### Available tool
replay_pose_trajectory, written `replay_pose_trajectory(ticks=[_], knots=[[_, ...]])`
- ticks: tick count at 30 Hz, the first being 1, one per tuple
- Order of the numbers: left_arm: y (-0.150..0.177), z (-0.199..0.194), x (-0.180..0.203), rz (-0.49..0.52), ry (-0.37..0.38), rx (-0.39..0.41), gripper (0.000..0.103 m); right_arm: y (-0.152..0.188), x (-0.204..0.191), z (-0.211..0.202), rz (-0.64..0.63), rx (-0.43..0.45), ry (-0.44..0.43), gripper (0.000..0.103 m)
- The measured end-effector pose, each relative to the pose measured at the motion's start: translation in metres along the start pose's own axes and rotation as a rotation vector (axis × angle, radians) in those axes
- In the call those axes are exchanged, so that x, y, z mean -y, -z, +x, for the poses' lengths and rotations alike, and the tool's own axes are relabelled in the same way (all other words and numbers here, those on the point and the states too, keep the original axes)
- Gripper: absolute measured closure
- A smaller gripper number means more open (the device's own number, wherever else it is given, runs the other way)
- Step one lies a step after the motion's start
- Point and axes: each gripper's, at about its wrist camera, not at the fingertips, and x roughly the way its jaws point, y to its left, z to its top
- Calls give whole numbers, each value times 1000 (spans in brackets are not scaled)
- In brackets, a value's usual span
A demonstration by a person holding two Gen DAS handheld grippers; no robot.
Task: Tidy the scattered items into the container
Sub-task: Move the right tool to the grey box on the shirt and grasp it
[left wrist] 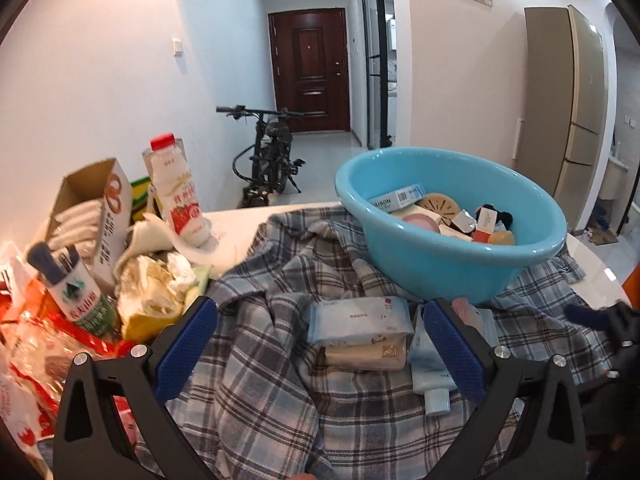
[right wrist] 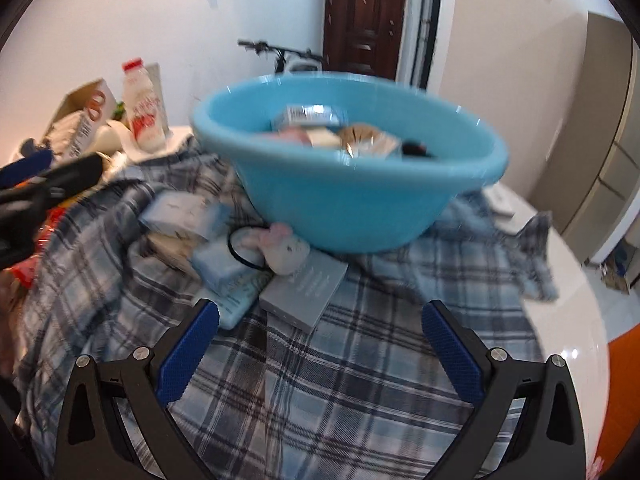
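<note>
A blue plastic basin point(left wrist: 436, 264) point(right wrist: 360, 208) holding several small items stands on a plaid cloth point(left wrist: 260, 380) point(right wrist: 340, 380). In front of it lie a white wipes pack point(left wrist: 360, 318) point(right wrist: 180, 210) on a beige pack point(left wrist: 366, 356), a pale blue tube point(left wrist: 430, 372) point(right wrist: 232, 284), a grey box point(right wrist: 306, 290) and a small plush with a black hair band point(right wrist: 286, 246). My left gripper point(left wrist: 320, 356) is open and empty, just before the wipes pack. My right gripper point(right wrist: 320, 354) is open and empty, just short of the grey box.
At the left stand a milk bottle point(left wrist: 176, 188), an open cardboard box point(left wrist: 94, 216), a green-labelled bottle point(left wrist: 78, 294), crumpled wrappers point(left wrist: 152, 292) and red bags point(left wrist: 36, 380). The white table edge point(right wrist: 576, 320) curves at the right. A bicycle point(left wrist: 272, 152) stands behind.
</note>
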Motion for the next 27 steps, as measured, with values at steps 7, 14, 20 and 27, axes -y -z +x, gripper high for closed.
replay_pose_trajectory(ticks=[7,14,20,27], knots=[[7,15,-6,-45,24,-47,0,0,-14,35,-30,-63,83,0],[12,18,-8,-42,15,-65,0,0,-4,55,26,-84,46,4],[13,20,-6,-41,14,-77,0,5,-3,60,31,-82,32,33],[15,24,-4,-27,15,-84,0,5,-4,52,11,-61,36,51]])
